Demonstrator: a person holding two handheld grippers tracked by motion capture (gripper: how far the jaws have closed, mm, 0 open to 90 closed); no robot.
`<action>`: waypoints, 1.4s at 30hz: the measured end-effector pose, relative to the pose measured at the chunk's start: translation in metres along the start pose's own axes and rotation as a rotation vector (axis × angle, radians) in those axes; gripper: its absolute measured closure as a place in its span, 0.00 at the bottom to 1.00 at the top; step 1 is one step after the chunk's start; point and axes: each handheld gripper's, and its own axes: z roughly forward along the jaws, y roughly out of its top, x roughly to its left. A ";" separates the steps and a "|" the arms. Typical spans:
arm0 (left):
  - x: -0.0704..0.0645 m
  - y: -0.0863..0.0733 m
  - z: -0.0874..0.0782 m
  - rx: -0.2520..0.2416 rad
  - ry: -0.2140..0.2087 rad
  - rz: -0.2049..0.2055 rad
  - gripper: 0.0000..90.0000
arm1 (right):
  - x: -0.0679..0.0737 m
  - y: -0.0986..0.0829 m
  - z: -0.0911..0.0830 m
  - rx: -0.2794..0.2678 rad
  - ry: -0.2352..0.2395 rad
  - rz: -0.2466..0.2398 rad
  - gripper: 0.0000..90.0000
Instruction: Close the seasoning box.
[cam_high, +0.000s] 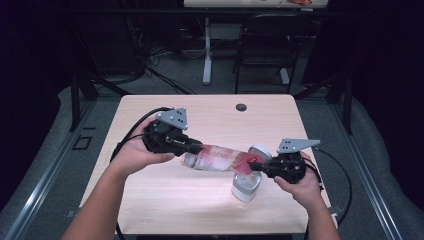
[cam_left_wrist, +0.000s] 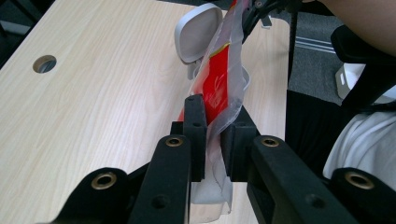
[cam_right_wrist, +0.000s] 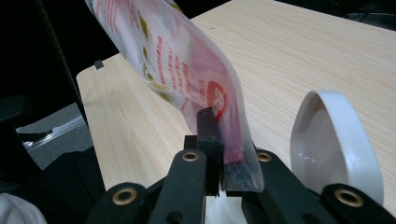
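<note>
Table (cam_high: 165, 200): pale wood, a round cable hole (cam_high: 241, 107) near its far edge. Plastic pouch (cam_high: 217, 157): clear with red print, stretched level between two grippers above the table. Left gripper (cam_high: 196, 148): clamped on the pouch's left end. Right gripper (cam_high: 255, 164): clamped on the red right end. White lidded container (cam_high: 247, 186): standing below the pouch's right end, lid (cam_high: 260, 151) raised.

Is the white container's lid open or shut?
Open: the container has its lid flipped up, standing on edge behind the bag held between both tongs.

Lab-like workroom, pale wooden desk (cam_high: 165, 200) with cable hole (cam_high: 241, 107), folding chair (cam_high: 267, 45), floor cables (cam_high: 165, 75), dark surroundings
</note>
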 end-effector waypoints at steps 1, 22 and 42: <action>-0.001 0.000 0.000 -0.007 0.004 -0.002 0.91 | 0.001 0.001 -0.001 0.002 -0.002 -0.001 0.99; -0.003 0.006 0.005 -0.007 -0.004 0.014 0.91 | 0.002 -0.009 -0.004 -0.018 -0.007 0.033 0.99; -0.002 0.006 0.005 -0.010 -0.002 0.012 0.91 | 0.001 -0.010 -0.004 -0.019 -0.006 0.030 0.99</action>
